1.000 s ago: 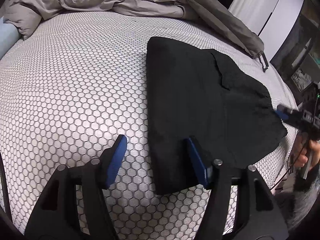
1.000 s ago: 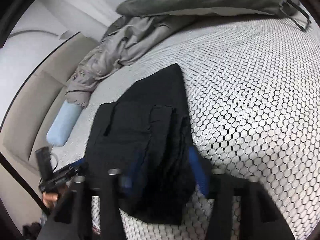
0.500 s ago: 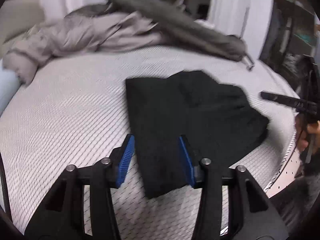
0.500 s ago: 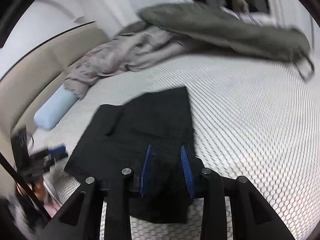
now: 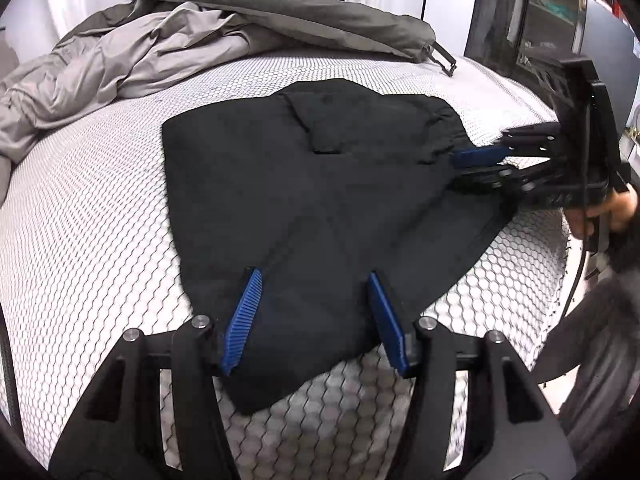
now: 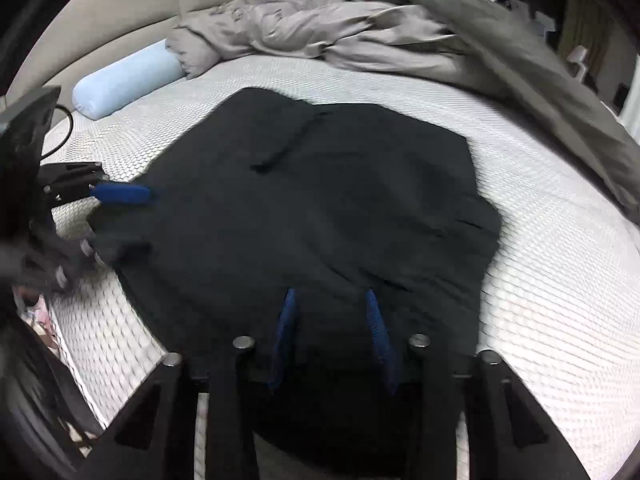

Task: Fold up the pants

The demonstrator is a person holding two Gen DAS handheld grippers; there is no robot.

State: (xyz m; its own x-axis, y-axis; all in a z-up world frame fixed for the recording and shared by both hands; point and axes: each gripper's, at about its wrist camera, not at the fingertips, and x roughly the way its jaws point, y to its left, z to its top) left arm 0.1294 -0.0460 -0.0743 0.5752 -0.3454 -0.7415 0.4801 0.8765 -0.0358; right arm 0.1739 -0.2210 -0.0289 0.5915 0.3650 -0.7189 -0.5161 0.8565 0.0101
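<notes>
Black pants (image 5: 312,184) lie folded flat on the honeycomb-patterned mattress (image 5: 80,200). My left gripper (image 5: 313,272) straddles their near corner, blue pads apart and opening, with flat cloth between them and no pinch. In the right wrist view the pants (image 6: 320,200) fill the middle, and my right gripper (image 6: 330,291) has its narrow-set pads on the thick near edge. From the left wrist view that right gripper (image 5: 458,169) holds the pants' right edge between its upper blue pad and lower finger. The left gripper (image 6: 124,224) appears at the pants' left corner.
A crumpled grey duvet (image 5: 160,52) and a darker cover with a strap buckle (image 5: 442,60) lie across the far side of the bed. A light blue bolster (image 6: 124,80) rests by the beige headboard. A hand (image 5: 616,208) holds the right gripper past the mattress edge; dark furniture (image 5: 520,20) stands behind.
Both wrists rolled and shifted sideways. The right jaws narrowed onto the pants' edge. The left gripper moved from straddling the pants' side edge to over their corner.
</notes>
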